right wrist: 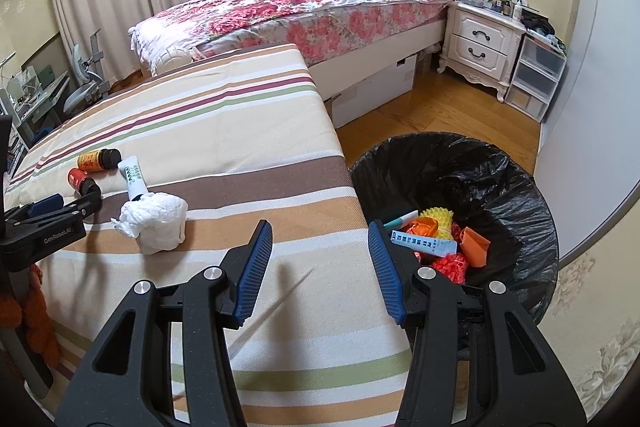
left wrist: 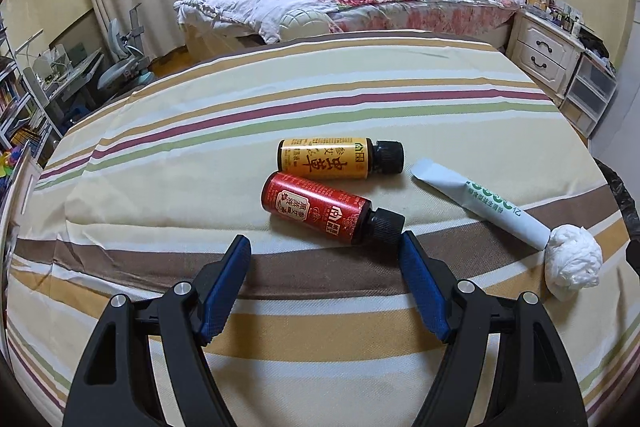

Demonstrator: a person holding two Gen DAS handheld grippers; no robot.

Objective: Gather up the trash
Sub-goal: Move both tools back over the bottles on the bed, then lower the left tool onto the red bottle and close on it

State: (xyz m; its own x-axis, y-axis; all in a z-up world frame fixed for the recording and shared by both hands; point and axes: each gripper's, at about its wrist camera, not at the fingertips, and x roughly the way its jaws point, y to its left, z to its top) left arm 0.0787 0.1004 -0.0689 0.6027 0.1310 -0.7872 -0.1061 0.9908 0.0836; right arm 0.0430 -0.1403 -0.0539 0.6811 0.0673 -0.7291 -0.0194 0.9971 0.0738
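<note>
On the striped cloth (left wrist: 280,99) lie a red bottle (left wrist: 320,213), an orange bottle (left wrist: 332,157), a white-green tube (left wrist: 480,199) and a crumpled white tissue (left wrist: 574,261). My left gripper (left wrist: 324,243) is open just short of the red bottle, its right finger next to the black cap. In the right wrist view it shows at far left (right wrist: 76,199) by the red bottle (right wrist: 78,179), orange bottle (right wrist: 96,159), tube (right wrist: 134,179) and tissue (right wrist: 158,223). My right gripper (right wrist: 320,231) is open and empty over the cloth's right edge, beside the black-lined bin (right wrist: 500,163).
The bin holds several colourful wrappers (right wrist: 436,239). A bed with a floral quilt (right wrist: 304,3) stands behind. A white nightstand (right wrist: 480,43) and plastic drawers (right wrist: 536,75) stand at the right on a wooden floor (right wrist: 440,111). A desk and chair (left wrist: 116,67) are at left.
</note>
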